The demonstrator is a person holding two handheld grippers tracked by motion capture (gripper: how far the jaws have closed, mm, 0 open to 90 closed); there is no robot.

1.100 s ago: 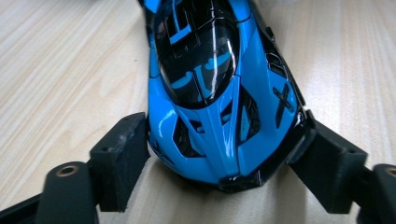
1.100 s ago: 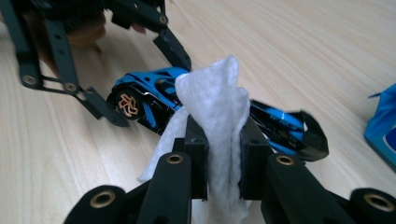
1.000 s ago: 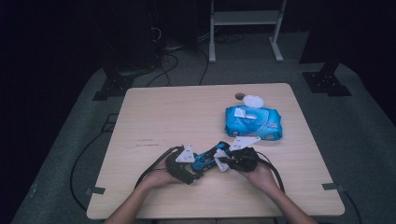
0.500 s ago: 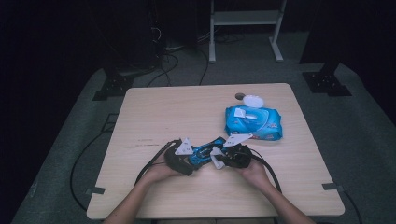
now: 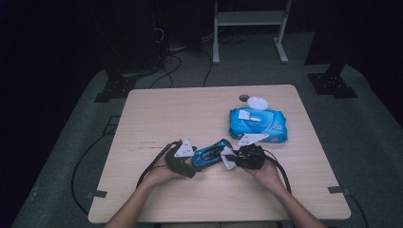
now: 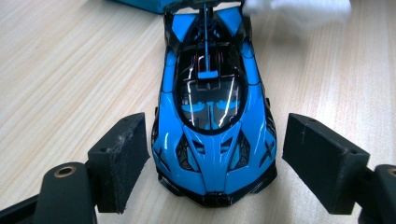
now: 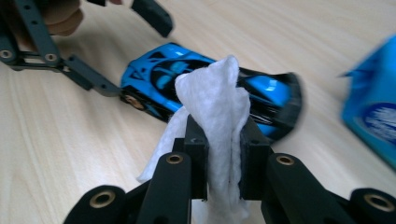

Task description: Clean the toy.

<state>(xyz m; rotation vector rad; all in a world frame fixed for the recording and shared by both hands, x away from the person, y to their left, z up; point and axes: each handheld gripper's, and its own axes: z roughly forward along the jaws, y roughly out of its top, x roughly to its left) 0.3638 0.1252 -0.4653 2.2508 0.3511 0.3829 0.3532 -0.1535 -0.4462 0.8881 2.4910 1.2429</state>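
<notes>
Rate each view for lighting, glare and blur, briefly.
High view: the light wooden table is lit while the floor around it sinks into darkness. Left gripper view: sharp, with white glare streaks on the glossy blue toy car. Right gripper view: the white wipe in the tongs is fairly crisp; the blue wipes pack at the edge is smeared.

I work in what looks like a dim lab or recording studio: my plain wooden table [image 5: 157,118] stands on grey carpet [image 5: 366,128], cables [image 5: 178,66] trail across the floor, and black stand feet [image 5: 332,83] and a white metal frame [image 5: 249,28] surround it
</notes>
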